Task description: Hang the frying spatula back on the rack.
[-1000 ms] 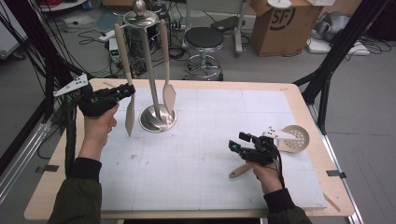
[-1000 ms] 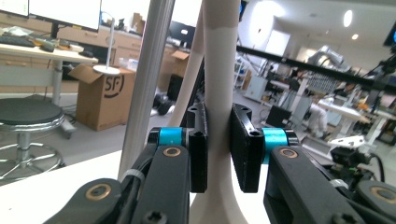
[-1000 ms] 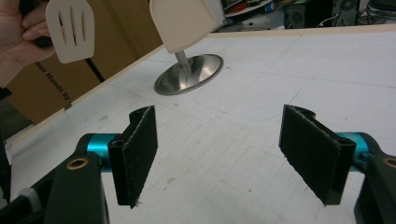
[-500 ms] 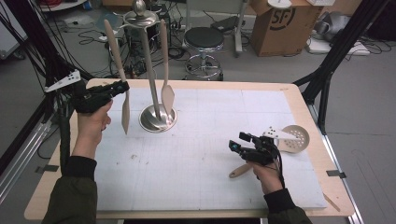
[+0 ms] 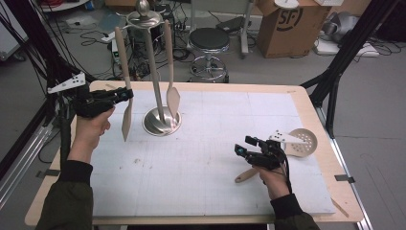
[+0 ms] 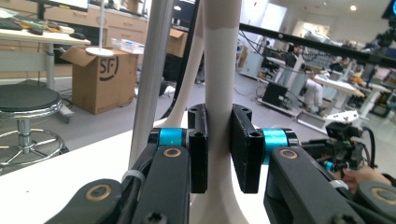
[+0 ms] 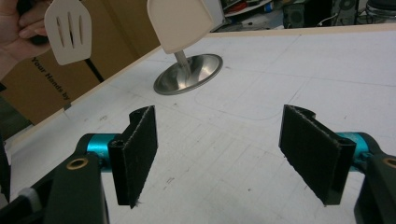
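Left tongs [image 5: 125, 94] clamped on slotted spatula [image 5: 126, 120] handle at frame left; right tongs [image 7: 224, 154] apart, idle. Next, I judge: hook it onto rack [image 5: 152, 72].

Beige slotted spatula [image 5: 125, 91] (black fingers [image 6: 200, 149])

We see our left gripper [image 6: 219, 149] squeezing a pale spatula handle [image 6: 221, 84]. A shiny metal pole [image 6: 152, 79] stands just beside it.

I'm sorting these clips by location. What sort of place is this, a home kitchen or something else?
Most likely a lab or workshop, not a kitchen. Loose cables trail over the grey floor, a cardboard box and a round stool stand behind the table, and rows of workbenches fill the room beyond.
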Action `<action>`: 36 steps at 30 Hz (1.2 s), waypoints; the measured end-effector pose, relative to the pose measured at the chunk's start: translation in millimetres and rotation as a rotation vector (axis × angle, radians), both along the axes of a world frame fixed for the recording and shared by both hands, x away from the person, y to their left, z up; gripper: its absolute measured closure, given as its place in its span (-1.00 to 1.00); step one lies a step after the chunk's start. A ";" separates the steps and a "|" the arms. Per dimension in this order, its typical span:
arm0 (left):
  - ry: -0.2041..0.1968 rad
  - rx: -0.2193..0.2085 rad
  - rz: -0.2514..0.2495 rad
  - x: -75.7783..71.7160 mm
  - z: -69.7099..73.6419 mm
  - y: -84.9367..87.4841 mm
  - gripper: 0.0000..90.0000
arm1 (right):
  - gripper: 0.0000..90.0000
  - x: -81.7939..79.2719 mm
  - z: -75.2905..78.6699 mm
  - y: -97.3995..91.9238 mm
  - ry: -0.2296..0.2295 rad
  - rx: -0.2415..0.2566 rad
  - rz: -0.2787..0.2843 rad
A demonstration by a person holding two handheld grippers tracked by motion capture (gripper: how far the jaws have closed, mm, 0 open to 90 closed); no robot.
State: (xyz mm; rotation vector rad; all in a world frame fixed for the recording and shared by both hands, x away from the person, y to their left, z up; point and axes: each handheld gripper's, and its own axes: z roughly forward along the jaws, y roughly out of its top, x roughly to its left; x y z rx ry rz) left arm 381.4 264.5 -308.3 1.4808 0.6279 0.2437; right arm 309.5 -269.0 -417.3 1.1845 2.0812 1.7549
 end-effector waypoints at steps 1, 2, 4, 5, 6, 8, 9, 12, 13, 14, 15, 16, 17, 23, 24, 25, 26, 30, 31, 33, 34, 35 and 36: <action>-0.002 -0.005 -0.007 0.7 1.3 0.2 0.74 | -0.39 0.2 -0.1 -0.2 -0.006 -0.002 0.000; -0.005 -0.004 -0.012 1.0 2.6 0.3 0.74 | -0.39 -0.4 0.1 -0.2 -0.001 -0.002 -0.002; -0.008 0.003 -0.011 2.4 6.5 0.0 0.74 | -0.39 -1.0 0.2 -0.6 -0.003 -0.004 -0.002; -0.006 0.005 -0.014 3.5 7.7 -0.1 0.74 | -0.39 -1.3 0.1 -0.8 -0.004 -0.003 -0.001; -0.004 0.013 -0.011 4.4 8.9 -0.2 0.74 | -0.39 -2.1 0.1 -0.9 0.001 -0.001 -0.005; 0.003 0.024 -0.007 7.3 10.4 0.1 0.74 | -0.39 -2.9 -0.2 -1.4 0.001 -0.001 -0.008; 0.003 0.030 -0.010 8.4 11.0 0.0 0.74 | -0.39 -2.9 -0.4 -2.1 -0.006 -0.003 -0.010; 0.008 0.050 -0.020 10.6 13.4 -2.8 0.74 | -0.39 -4.2 -0.4 -4.0 -0.003 0.001 -0.013; 0.009 0.053 -0.022 11.0 14.0 -4.5 0.74 | -0.39 -4.6 -0.4 -4.6 -0.002 0.000 -0.018; 0.007 0.061 -0.021 11.1 14.3 -5.5 0.74 | -0.39 -4.8 -0.6 -4.9 -0.001 0.000 -0.022; 0.008 0.061 -0.023 11.4 13.9 -7.1 0.74 | -0.39 -4.9 -0.7 -5.2 -0.001 0.001 -0.023; 0.011 0.054 -0.028 11.6 13.1 -8.3 0.74 | -0.39 -5.0 -0.8 -5.7 -0.005 -0.002 -0.024; 0.012 0.054 -0.033 11.8 12.2 -9.1 0.74 | -0.39 -5.4 -0.6 -5.7 -0.001 0.000 -0.024; 0.016 0.055 -0.024 11.4 5.5 -7.9 0.74 | -0.39 -5.4 -0.7 -6.4 -0.005 0.003 -0.026; 0.013 0.056 -0.017 10.5 6.6 -6.8 0.74 | -0.39 -5.4 -0.7 -6.3 -0.005 0.003 -0.026; 0.010 0.058 -0.015 9.3 7.7 -6.0 0.74 | -0.39 -5.5 -0.7 -6.0 -0.002 0.005 -0.025; 0.012 0.062 -0.012 8.7 8.4 -5.8 0.74 | -0.39 -5.6 -0.7 -6.0 -0.001 0.005 -0.025; 0.007 0.115 0.040 4.8 11.5 -3.9 0.74 | -0.39 -5.4 -1.0 -5.2 0.000 0.000 -0.024; 0.003 0.116 0.036 3.8 12.2 -3.3 0.74 | -0.39 -5.5 -1.0 -4.8 0.001 0.001 -0.023; -0.005 0.139 0.040 1.7 13.7 -4.9 0.74 | -0.39 -5.4 -1.2 -4.4 -0.002 0.000 -0.022; -0.009 0.152 0.040 0.8 14.3 -6.1 0.74 | -0.39 -5.0 -1.5 -4.3 -0.004 -0.003 -0.022; -0.017 0.160 0.044 -0.1 15.0 -7.1 0.74 | -0.39 -4.9 -1.6 -4.0 0.000 -0.002 -0.023; -0.019 0.162 0.049 -0.6 15.8 -7.3 0.74 | -0.39 -4.9 -1.9 -3.6 0.004 -0.002 -0.021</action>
